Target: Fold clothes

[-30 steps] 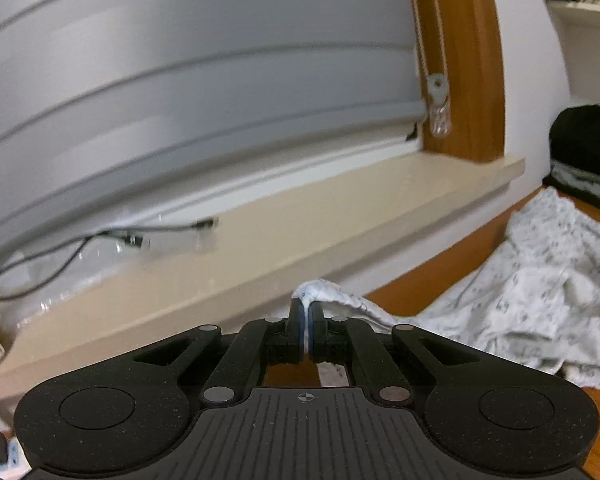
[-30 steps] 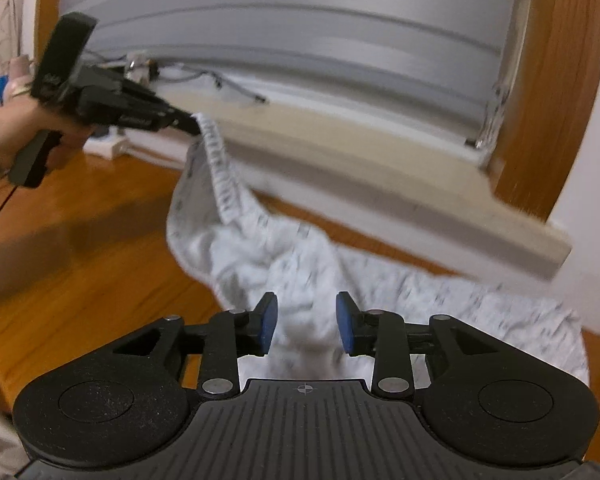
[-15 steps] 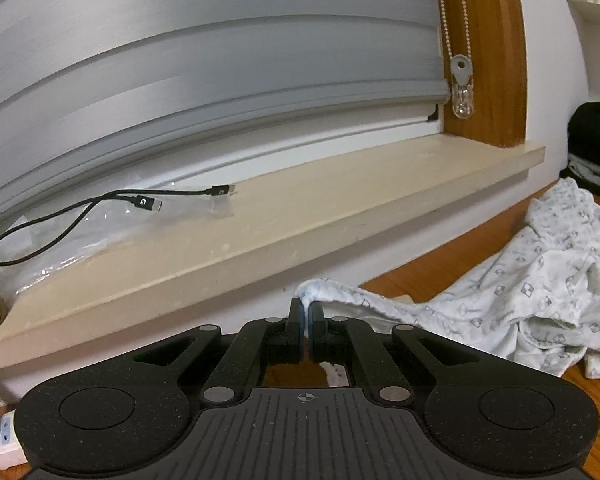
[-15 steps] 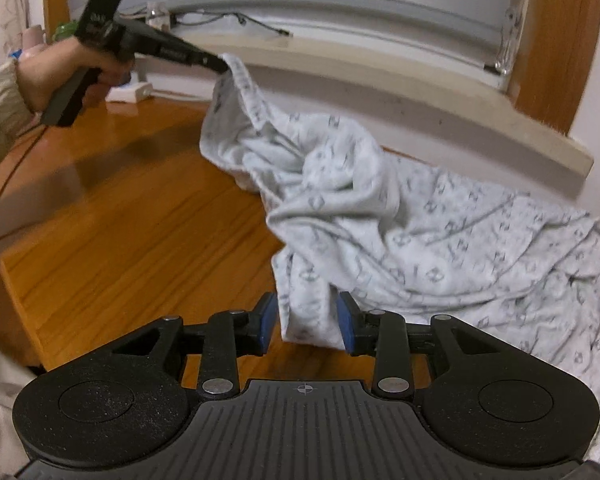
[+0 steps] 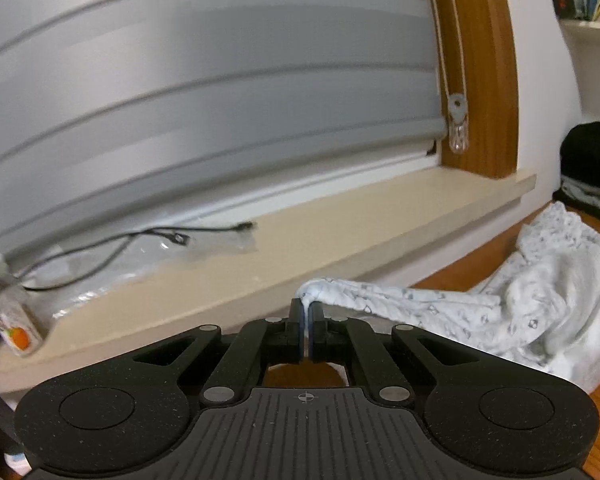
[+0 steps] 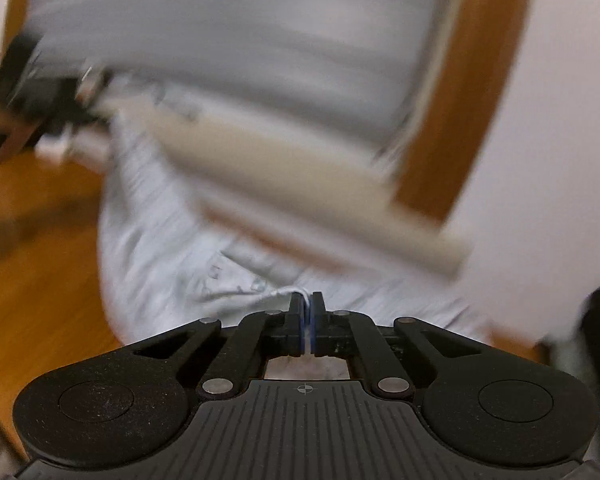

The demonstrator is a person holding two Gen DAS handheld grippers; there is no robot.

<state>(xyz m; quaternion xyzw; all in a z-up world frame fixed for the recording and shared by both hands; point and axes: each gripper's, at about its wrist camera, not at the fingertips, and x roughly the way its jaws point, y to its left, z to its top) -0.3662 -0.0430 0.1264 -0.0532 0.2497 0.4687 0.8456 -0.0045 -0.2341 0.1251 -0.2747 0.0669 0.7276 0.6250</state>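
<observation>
A white garment with a small grey print (image 5: pixel 532 300) lies rumpled on the wooden table (image 5: pixel 452 280) below the window sill. My left gripper (image 5: pixel 307 312) is shut on one edge of it, which drapes away to the right. In the blurred right wrist view the same garment (image 6: pixel 160 248) stretches from the left gripper (image 6: pixel 48 120), held by a hand at far left, down to my right gripper (image 6: pixel 307 312), which is shut on another fold of the cloth.
A beige window sill (image 5: pixel 340 232) runs along the table's back, with a black cable (image 5: pixel 148 236), clear plastic and a small bottle (image 5: pixel 10 316) on it. A blind cord weight (image 5: pixel 458 128) hangs by the wooden frame. Dark folded clothes (image 5: pixel 588 168) sit at right.
My right gripper was open above the cloth half a second ago and has now shut on a fold of it while moving fast. My left gripper keeps its hold and has shifted slightly.
</observation>
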